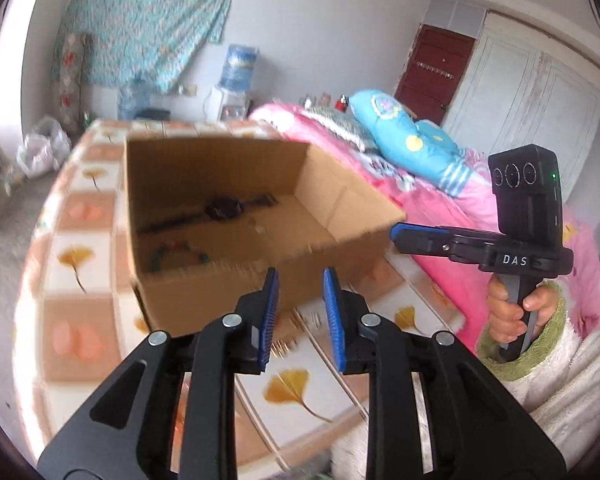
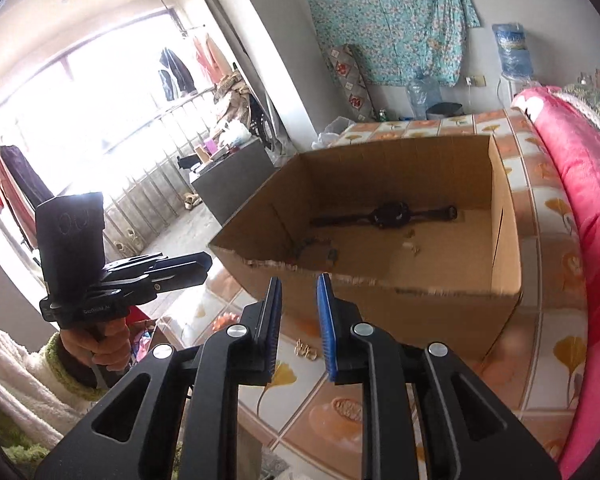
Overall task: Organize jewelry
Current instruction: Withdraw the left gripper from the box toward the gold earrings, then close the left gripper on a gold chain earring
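An open cardboard box (image 1: 332, 216) (image 2: 504, 264) stands on the tiled tabletop. Inside lie a black wristwatch (image 1: 224, 208) (image 2: 388, 214), a beaded bracelet (image 1: 168, 254) (image 2: 316, 250) and small pale earrings (image 2: 410, 245). A small gold piece (image 2: 305, 350) lies on the table in front of the box; it also shows in the left wrist view (image 1: 284, 346). My left gripper (image 1: 300, 276) is open and empty, hovering above the table before the box. My right gripper (image 2: 299, 280) is open and empty, also before the box. Each gripper shows in the other's view: the right gripper (image 1: 400, 236) and the left gripper (image 2: 204, 264).
The tabletop (image 1: 80, 256) (image 2: 540, 344) has orange and white tiles with leaf prints. A pink blanket (image 1: 460, 200) (image 2: 580, 208) borders it on the right. A thin stick (image 1: 336, 364) lies on the table. The floor (image 1: 4, 232) drops off to the left.
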Demonstrator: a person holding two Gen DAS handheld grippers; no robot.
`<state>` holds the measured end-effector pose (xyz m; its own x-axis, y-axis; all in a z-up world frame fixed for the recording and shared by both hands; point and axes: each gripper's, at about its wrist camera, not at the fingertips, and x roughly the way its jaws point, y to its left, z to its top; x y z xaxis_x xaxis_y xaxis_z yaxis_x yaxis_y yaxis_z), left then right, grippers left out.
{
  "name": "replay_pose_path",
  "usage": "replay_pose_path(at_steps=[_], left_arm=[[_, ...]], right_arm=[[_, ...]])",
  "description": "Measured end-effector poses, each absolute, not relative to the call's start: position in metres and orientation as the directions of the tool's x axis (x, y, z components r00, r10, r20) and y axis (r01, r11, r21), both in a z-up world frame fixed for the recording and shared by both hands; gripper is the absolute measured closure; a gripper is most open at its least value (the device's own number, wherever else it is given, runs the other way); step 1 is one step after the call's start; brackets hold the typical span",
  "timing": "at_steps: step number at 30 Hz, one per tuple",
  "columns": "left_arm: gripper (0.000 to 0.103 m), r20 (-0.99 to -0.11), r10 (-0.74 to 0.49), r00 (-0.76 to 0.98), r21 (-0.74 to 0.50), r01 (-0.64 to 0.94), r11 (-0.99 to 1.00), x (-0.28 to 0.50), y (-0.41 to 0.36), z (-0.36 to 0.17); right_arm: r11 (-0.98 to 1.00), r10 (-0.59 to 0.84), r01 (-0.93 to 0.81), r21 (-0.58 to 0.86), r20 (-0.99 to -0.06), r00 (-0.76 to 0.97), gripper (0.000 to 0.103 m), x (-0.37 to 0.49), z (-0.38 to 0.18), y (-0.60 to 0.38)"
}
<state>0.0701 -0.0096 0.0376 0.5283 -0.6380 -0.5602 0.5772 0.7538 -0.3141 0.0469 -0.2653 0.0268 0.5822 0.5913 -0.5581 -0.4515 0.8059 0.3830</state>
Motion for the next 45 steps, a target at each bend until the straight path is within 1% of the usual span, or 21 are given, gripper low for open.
replay_pose_path(at_steps=[3, 6, 8, 11, 18, 20, 24, 26, 33, 35, 37, 45], left_arm=[[0.081, -0.641, -0.569, 0.515, -0.252, 0.560, 0.790, 0.065, -0.029, 0.008], [0.081, -0.710, -0.460, 0.534, -0.119, 0.552, 0.825, 0.066, -0.052, -0.017], [0.081, -0.735, -0.413, 0.538, -0.063, 0.552, 0.832, 0.070, -0.062, -0.029], [0.081, -0.756, -0.384, 0.531, -0.035, 0.553, 0.833, 0.078, -0.069, -0.040], [0.083, -0.774, -0.370, 0.514, -0.024, 0.560, 0.828, 0.085, -0.075, -0.049], [0.086, -0.778, -0.361, 0.514, -0.011, 0.564, 0.826, 0.082, -0.075, -0.053], [0.088, -0.777, -0.348, 0.525, 0.016, 0.569, 0.822, 0.082, -0.078, -0.054], [0.094, -0.777, -0.346, 0.526, 0.023, 0.573, 0.819, 0.082, -0.078, -0.054], [0.095, -0.783, -0.342, 0.519, 0.029, 0.580, 0.814, 0.077, -0.078, -0.052], [0.100, -0.782, -0.347, 0.517, 0.021, 0.579, 0.815, 0.074, -0.077, -0.050], [0.102, -0.782, -0.346, 0.519, 0.020, 0.575, 0.818, 0.072, -0.073, -0.048], [0.102, -0.768, -0.359, 0.530, 0.007, 0.568, 0.823, 0.060, -0.062, -0.041]], right_arm=[[0.836, 0.548, -0.369, 0.405, -0.637, 0.542, 0.084, 0.044, -0.011, -0.262], [0.866, 0.500, -0.312, 0.391, -0.702, 0.507, 0.084, 0.048, -0.038, -0.258], [0.876, 0.483, -0.290, 0.386, -0.723, 0.494, 0.084, 0.051, -0.050, -0.257], [0.874, 0.486, -0.278, 0.399, -0.726, 0.487, 0.084, 0.056, -0.056, -0.256], [0.863, 0.505, -0.285, 0.417, -0.713, 0.486, 0.084, 0.063, -0.058, -0.254], [0.860, 0.511, -0.284, 0.424, -0.710, 0.484, 0.084, 0.064, -0.059, -0.255], [0.857, 0.515, -0.286, 0.429, -0.709, 0.482, 0.084, 0.065, -0.061, -0.258], [0.856, 0.517, -0.284, 0.433, -0.706, 0.483, 0.084, 0.064, -0.061, -0.260], [0.852, 0.523, -0.280, 0.443, -0.697, 0.490, 0.084, 0.059, -0.061, -0.270], [0.853, 0.522, -0.280, 0.441, -0.697, 0.491, 0.084, 0.058, -0.060, -0.271], [0.853, 0.522, -0.280, 0.441, -0.698, 0.491, 0.084, 0.058, -0.059, -0.272], [0.853, 0.522, -0.288, 0.435, -0.694, 0.496, 0.084, 0.055, -0.055, -0.267]])
